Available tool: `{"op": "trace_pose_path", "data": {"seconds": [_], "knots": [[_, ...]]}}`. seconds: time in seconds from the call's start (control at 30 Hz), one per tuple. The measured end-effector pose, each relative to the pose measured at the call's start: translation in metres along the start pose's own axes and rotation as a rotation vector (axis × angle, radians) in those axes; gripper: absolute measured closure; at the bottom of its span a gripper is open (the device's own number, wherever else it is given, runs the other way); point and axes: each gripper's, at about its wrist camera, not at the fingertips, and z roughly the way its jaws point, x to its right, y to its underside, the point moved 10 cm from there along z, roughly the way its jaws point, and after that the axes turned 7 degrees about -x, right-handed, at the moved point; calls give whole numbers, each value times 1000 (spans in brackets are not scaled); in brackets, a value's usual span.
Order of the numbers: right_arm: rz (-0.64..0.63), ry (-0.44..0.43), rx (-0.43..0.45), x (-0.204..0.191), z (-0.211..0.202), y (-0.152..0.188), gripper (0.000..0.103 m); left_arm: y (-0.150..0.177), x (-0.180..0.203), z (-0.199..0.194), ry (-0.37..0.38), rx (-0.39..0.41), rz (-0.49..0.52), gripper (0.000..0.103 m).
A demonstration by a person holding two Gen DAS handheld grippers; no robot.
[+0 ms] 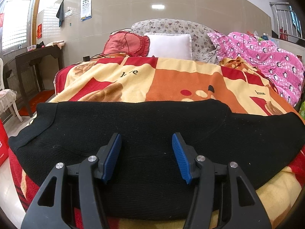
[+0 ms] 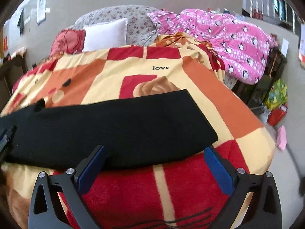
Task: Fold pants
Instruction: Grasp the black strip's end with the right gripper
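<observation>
On the bed's blanket (image 2: 171, 190) the black pants (image 1: 148, 126) are laid flat in one long strip, seemingly halved lengthwise already, while left tool (image 1: 146, 139) and right tool (image 2: 154, 151) are held released, crosswise folds remaining.

Right-wrist view motion-blurred; black pants (image 2: 106, 127) cut off at left edge; wall poster (image 2: 41, 6) unreadable.

The blanket (image 2: 133, 61) on the bed carries the word "love" (image 2: 161, 68) in black on a cream patch toward its far edge, and again near its right edge (image 1: 260, 92). An eye chart (image 1: 86, 4) of rows of shrinking E shapes hangs on the far wall.
</observation>
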Motion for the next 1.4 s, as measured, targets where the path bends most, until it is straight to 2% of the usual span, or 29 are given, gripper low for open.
{"op": "trace_pose_path", "data": {"seconds": [0.17,0.3,0.4,0.47,0.57,0.6,0.7,0.73,0.8,0.83,0.9,0.97,1.13,1.23,1.4], "knots": [[141,-102,107,44,-27,-23,0,-1,1,0,12,10,8,48],[239,-163,84,87,-25,-32,0,-1,0,1,20,16,5,48],[271,-171,75,103,-22,-30,0,-1,0,1,20,18,6,48],[286,-209,61,106,-18,-28,0,-1,0,1,20,18,7,48],[345,-389,6,103,-13,-30,0,-1,1,1,18,24,15,47],[387,-459,-55,101,-8,-29,0,-1,1,1,19,24,14,47],[463,-569,-183,99,3,-26,0,-1,1,2,23,22,9,47],[474,-585,-248,97,10,-23,0,-1,1,1,25,22,7,47],[498,-565,-344,97,22,-15,1,-1,0,1,30,22,3,47],[525,-573,-355,98,25,-15,1,-1,0,1,32,22,1,47],[556,-648,-396,90,28,-15,1,-1,-1,1,35,23,-1,47],[530,-672,-413,81,33,-19,1,-1,-1,1,35,22,-2,47],[476,-635,-403,72,45,-34,0,-1,-1,1,37,22,-2,46],[396,-624,-417,66,40,-28,0,-1,0,2,37,22,-2,46],[432,-733,-478,57,28,-13,0,-1,-1,1,35,20,-2,46]]}}
